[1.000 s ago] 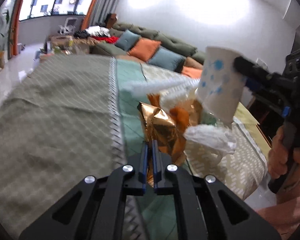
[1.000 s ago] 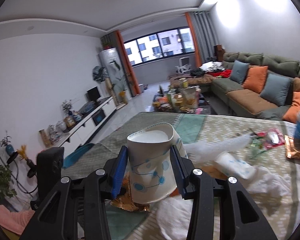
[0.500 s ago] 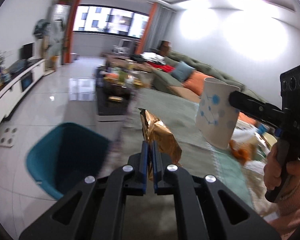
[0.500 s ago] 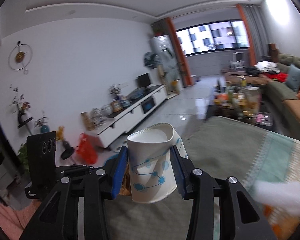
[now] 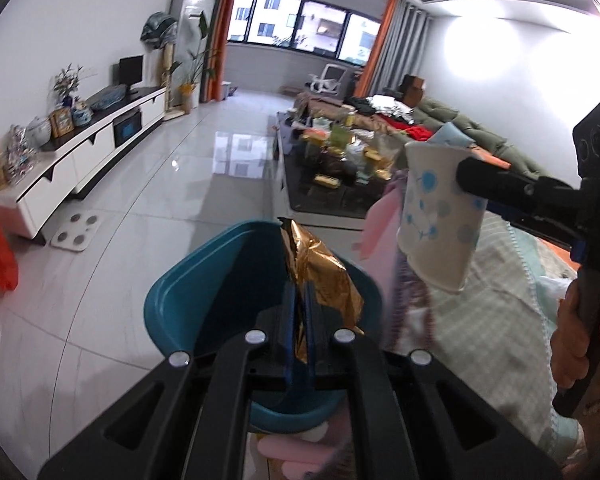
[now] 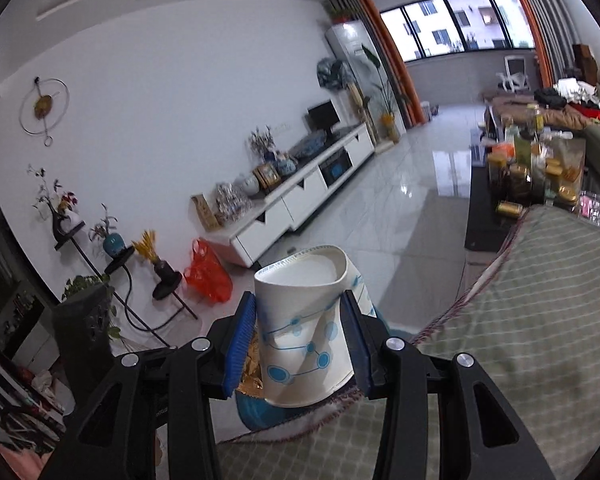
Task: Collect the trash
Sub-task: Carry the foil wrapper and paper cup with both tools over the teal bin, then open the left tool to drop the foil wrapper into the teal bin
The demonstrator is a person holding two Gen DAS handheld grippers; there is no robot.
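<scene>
Left wrist view: left gripper point(image 5: 298, 300) is pinching a gold wrapper point(image 5: 320, 276) above the teal bin point(image 5: 172, 304). Right gripper point(image 6: 300, 332) is squeezing a dented paper cup point(image 6: 304, 340), blue-dotted, beside it. No writing is readable.

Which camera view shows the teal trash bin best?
The left wrist view: the teal bin sits open below the gold wrapper pinched in the left gripper. The right wrist view shows only a sliver of it under the paper cup.
</scene>
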